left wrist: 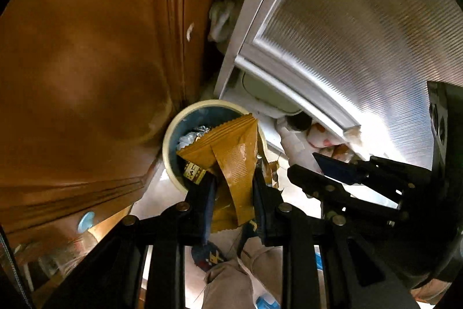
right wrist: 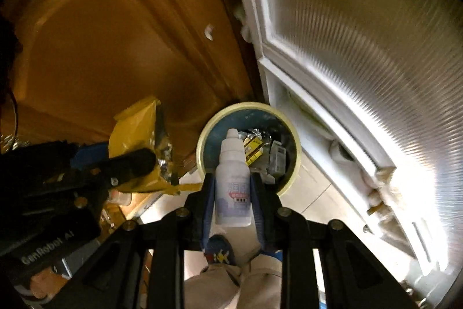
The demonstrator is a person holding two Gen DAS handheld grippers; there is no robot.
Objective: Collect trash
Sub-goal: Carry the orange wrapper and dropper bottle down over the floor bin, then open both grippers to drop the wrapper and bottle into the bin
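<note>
My left gripper (left wrist: 233, 187) is shut on a crumpled golden-brown snack wrapper (left wrist: 231, 158), which hangs over a round bin (left wrist: 169, 141) with a cream rim and blue inside; the bin holds several scraps. My right gripper (right wrist: 233, 187) is shut on a small white dropper bottle (right wrist: 233, 178), cap pointing at the same bin (right wrist: 296, 146). In the left wrist view the right gripper (left wrist: 318, 164) shows at the right with the white bottle (left wrist: 298, 146) in it. In the right wrist view the left gripper (right wrist: 139, 164) shows at the left, holding the yellow wrapper (right wrist: 136, 129).
A brown wooden door (left wrist: 86, 62) stands left of the bin, and a white-framed ribbed glass door (left wrist: 361, 34) stands to its right. The bin sits in the corner between them on pale floor tiles (right wrist: 312, 187). A person's trouser legs and a blue shoe (right wrist: 220, 251) are below the grippers.
</note>
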